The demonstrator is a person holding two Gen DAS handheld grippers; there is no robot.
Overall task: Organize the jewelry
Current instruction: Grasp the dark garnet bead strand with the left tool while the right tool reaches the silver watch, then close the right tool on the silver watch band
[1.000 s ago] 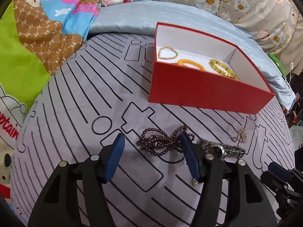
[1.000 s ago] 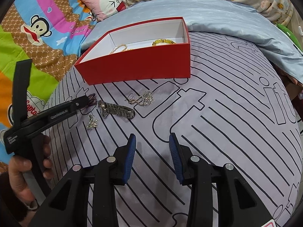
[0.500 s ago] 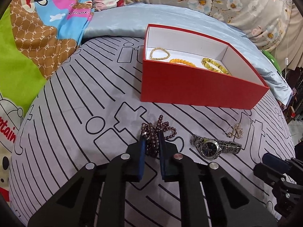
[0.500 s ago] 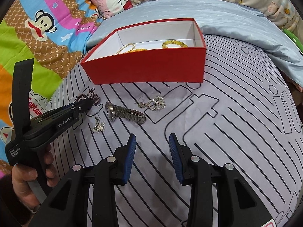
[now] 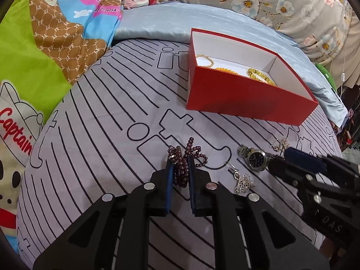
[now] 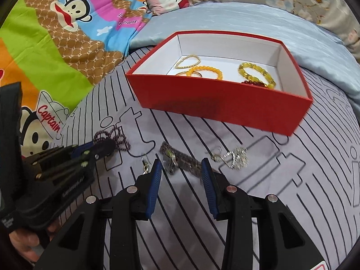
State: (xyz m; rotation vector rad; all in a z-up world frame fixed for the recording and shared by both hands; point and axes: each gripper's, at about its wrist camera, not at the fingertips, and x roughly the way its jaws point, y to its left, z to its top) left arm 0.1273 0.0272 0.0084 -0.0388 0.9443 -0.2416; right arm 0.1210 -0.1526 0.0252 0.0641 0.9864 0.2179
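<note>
The left tongs (image 5: 180, 168) are clenched on the dark beads (image 5: 182, 159), which lie on the bed (image 5: 112, 112) in front of the red box (image 5: 243, 99). The right tongs (image 6: 181, 171) stand released over the watch (image 6: 180, 160).

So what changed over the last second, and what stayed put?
The left gripper closed on the dark purple bead bracelet. The right gripper, open, moved up to straddle the wristwatch. The red box, its bracelets and both silver earrings stayed put.
</note>
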